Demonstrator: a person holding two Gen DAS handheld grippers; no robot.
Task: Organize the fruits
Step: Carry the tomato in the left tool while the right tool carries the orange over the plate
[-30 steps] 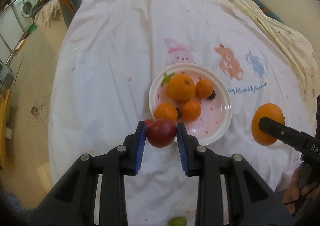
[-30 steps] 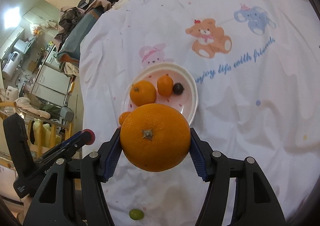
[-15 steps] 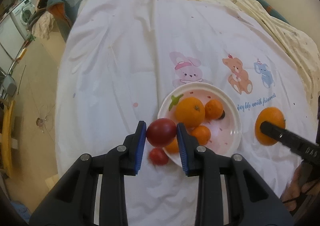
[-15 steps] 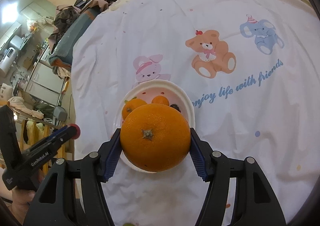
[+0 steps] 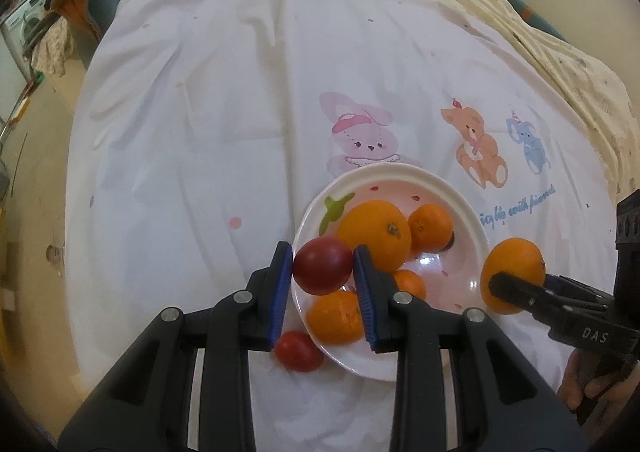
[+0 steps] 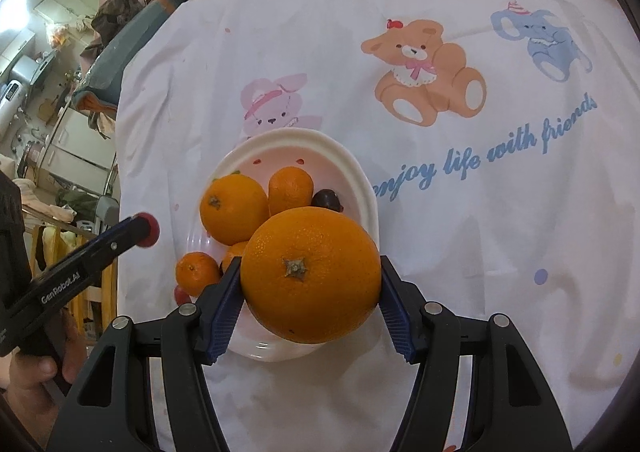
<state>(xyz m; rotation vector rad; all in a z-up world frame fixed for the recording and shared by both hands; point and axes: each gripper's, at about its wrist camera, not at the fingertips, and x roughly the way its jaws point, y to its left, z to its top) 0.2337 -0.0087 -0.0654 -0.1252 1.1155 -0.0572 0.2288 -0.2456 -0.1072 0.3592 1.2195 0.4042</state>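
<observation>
1. My left gripper [image 5: 322,271] is clamped on a red tomato [image 5: 322,266], over the plate's near-left rim.
2. My right gripper [image 6: 310,294] is clamped on a big orange [image 6: 310,275], above the plate's [image 6: 362,187] near side.
3. The plate holds four oranges [image 5: 374,234] and a dark fruit [image 6: 327,200].
4. A second tomato [image 5: 298,351] lies on the sheet [image 5: 200,131], touching the rim.

a lived-in home, cartoon-animal bedsheet [image 6: 460,179], heaped clothes [image 6: 132,7], washing machine [image 5: 24,17]
</observation>
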